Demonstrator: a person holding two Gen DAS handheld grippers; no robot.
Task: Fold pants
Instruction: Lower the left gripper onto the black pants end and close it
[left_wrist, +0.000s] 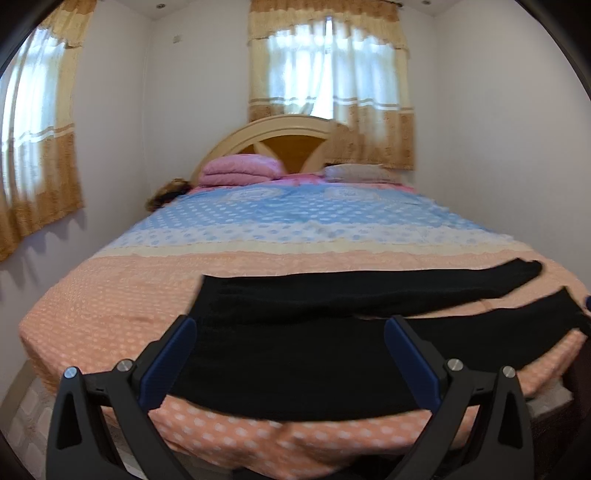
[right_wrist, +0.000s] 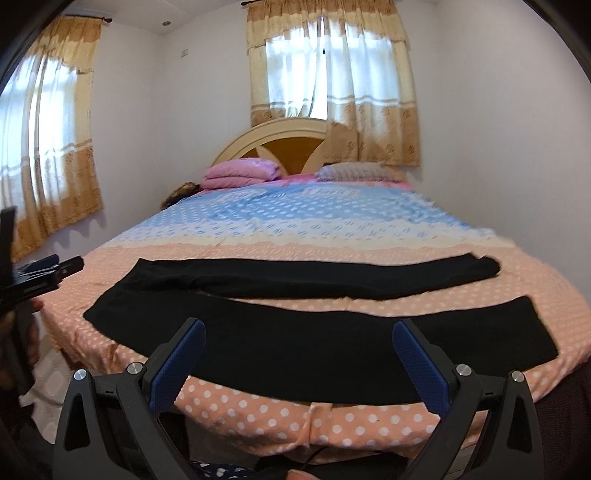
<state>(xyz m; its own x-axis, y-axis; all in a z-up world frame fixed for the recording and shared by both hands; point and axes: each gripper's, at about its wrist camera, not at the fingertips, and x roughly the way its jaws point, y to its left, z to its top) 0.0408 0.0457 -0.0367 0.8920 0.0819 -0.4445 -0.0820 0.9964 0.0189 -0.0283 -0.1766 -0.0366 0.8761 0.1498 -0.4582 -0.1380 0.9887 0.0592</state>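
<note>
Bedroom walls are plain white, with tan-and-white curtains (right_wrist: 332, 92) over a window at 12 o'clock and a second curtained window at 9 o'clock. A bed (right_wrist: 258, 413) fills the room, its cover banded peach with white dots at the near end, then cream, then blue toward an arched wooden headboard (right_wrist: 284, 147). A folded pink blanket (right_wrist: 240, 171) and a pale pillow (right_wrist: 351, 171) sit at the head, well apart from the work.

Black pants (right_wrist: 314, 347) lie flat across the peach band near the foot edge, waist toward 9 o'clock and both legs running toward 3 o'clock, spread apart with a strip of cover showing between them. That layout looks like a deliberate start for folding: flat, unwrinkled, legs separated so one can be laid over the other.

Right gripper (right_wrist: 299, 354) hovers above the near leg with its blue-padded fingers (right_wrist: 177, 362) wide apart, holding nothing. Left gripper (left_wrist: 290, 354) is likewise spread and empty, poised over the waist end of the pants (left_wrist: 295, 354); it also shows at 9 o'clock in the right view. Neither appears to touch the cloth, though the view cannot settle that. No fold has been made yet, so the likely first step is pinching the near leg's edge at both ends.
</note>
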